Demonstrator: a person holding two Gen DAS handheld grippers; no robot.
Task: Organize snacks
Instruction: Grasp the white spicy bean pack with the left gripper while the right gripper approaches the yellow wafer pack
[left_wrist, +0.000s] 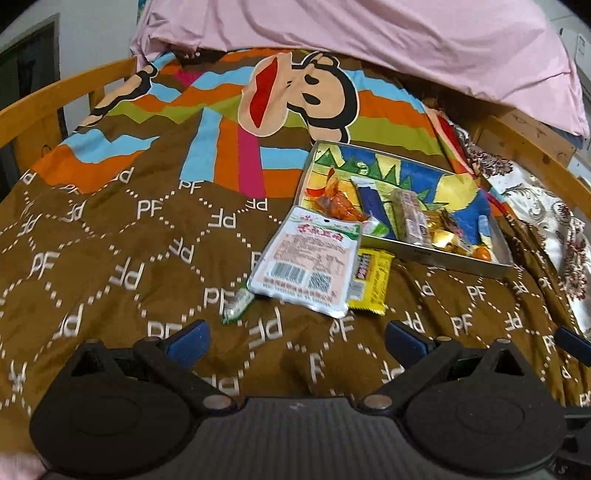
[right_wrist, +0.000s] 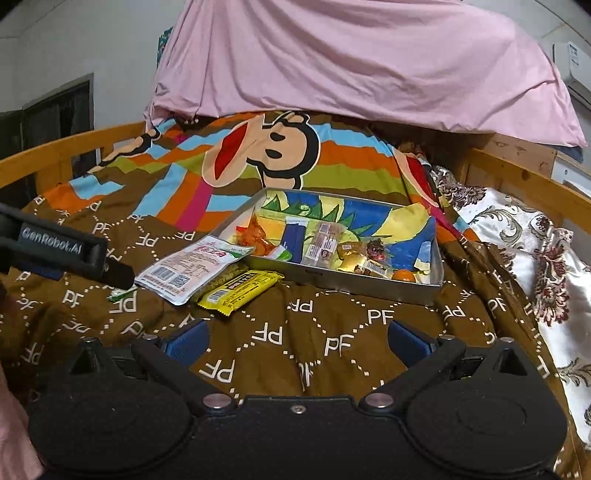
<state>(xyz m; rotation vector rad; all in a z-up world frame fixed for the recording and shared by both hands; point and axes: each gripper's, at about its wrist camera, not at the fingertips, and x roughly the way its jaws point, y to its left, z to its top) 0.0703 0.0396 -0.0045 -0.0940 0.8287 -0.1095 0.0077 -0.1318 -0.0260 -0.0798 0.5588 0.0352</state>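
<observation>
Shallow rectangular metal tray (right_wrist: 424, 291) sits on brown patterned quilt (right_wrist: 332, 343), right of centre, several small wrapped snacks inside. Flat pale vacuum-sealed pouch (right_wrist: 192, 267) lies left of tray, one corner over tray's rim. Yellow wrapped bar (right_wrist: 240, 291) partly under pouch, before tray. Pink pillow (right_wrist: 351, 62) behind.

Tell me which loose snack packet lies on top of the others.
The white-and-pink packet with the barcode: it overlaps the yellow packet and the small green packet, leaning on the tin's edge.
</observation>
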